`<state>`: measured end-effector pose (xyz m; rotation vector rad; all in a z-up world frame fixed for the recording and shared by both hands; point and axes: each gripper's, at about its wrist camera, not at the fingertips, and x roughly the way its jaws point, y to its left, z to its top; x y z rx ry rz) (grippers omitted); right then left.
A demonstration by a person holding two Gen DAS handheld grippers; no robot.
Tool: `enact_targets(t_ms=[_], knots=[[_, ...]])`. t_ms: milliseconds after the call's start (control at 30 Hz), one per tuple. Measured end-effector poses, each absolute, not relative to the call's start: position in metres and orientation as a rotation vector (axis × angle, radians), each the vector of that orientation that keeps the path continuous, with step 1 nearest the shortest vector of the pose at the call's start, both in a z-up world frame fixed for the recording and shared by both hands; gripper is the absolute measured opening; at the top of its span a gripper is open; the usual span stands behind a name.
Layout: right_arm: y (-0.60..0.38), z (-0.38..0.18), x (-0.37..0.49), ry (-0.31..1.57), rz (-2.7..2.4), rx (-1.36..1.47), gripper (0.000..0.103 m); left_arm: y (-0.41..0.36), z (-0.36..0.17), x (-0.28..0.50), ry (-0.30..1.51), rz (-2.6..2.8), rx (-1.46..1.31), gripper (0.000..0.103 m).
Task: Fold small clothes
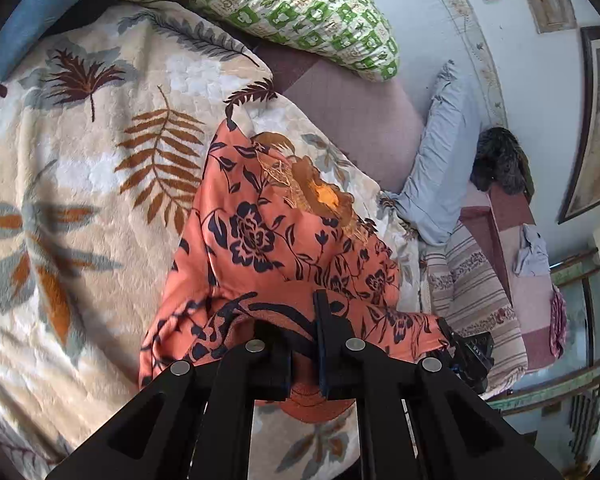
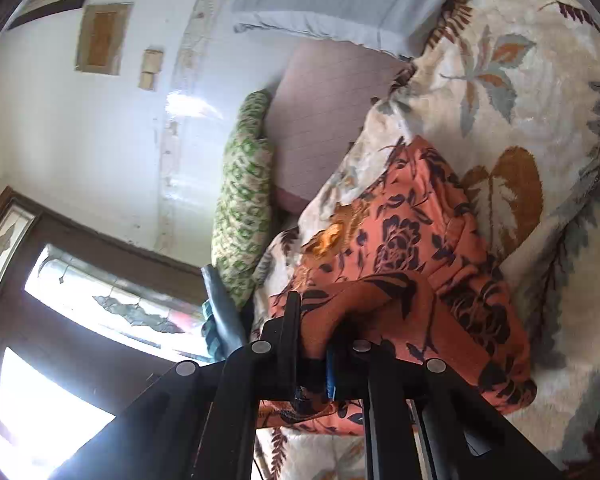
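Note:
An orange garment (image 1: 268, 240) with dark blue flowers and a gold embroidered neck lies partly lifted over a leaf-patterned blanket (image 1: 80, 168). My left gripper (image 1: 306, 344) is shut on its near edge, and the cloth drapes away from the fingers. The other gripper's black body (image 1: 468, 352) shows at the garment's right corner in the left wrist view. In the right wrist view the same garment (image 2: 412, 248) bunches around my right gripper (image 2: 314, 344), which is shut on a fold of it; cloth covers the right finger.
A green-and-white patterned pillow (image 1: 284, 4) and a pale blue pillow (image 1: 440, 160) lie at the bed's far side on a mauve sheet (image 1: 352, 108). A striped cloth (image 1: 476, 292) hangs by the bed's edge. A bright window (image 2: 80, 320) and white wall are left of the right gripper.

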<state>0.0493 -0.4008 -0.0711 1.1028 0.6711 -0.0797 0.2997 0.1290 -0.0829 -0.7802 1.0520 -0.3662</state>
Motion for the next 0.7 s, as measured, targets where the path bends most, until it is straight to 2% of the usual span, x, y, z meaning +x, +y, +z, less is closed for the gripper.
enact_targets(t_ms=[167,233,333,400,433,500,567,700], knots=[[-0.430,-0.085,0.105,0.651,-0.139,1.098,0.011,0.108,-0.085,0.380,1.061,-0.294,-0.732,0.008],[-0.441,-0.088,0.127,0.664,-0.180,1.065,0.012,0.103,-0.094,0.415,1.117,-0.196,-0.705,0.009],[-0.462,-0.104,0.138,0.730,-0.320,1.137,0.024,0.099,-0.130,0.450,1.273,-0.097,-0.835,0.010],[-0.477,-0.107,0.128,0.678,-0.328,1.213,0.024,0.102,-0.141,0.456,1.301,-0.069,-0.917,0.010],[-0.481,-0.102,0.122,0.658,-0.343,1.206,0.025,0.105,-0.142,0.456,1.291,-0.077,-0.956,0.010],[-0.483,-0.091,0.112,0.625,-0.304,1.182,0.034,0.107,-0.140,0.454,1.254,-0.128,-1.026,0.011],[-0.475,-0.088,0.108,0.644,-0.234,1.180,0.047,0.101,-0.130,0.450,1.223,-0.168,-1.021,0.017],[-0.438,-0.099,0.114,0.789,-0.124,1.122,0.048,0.095,-0.112,0.442,1.157,-0.186,-1.011,0.027]])
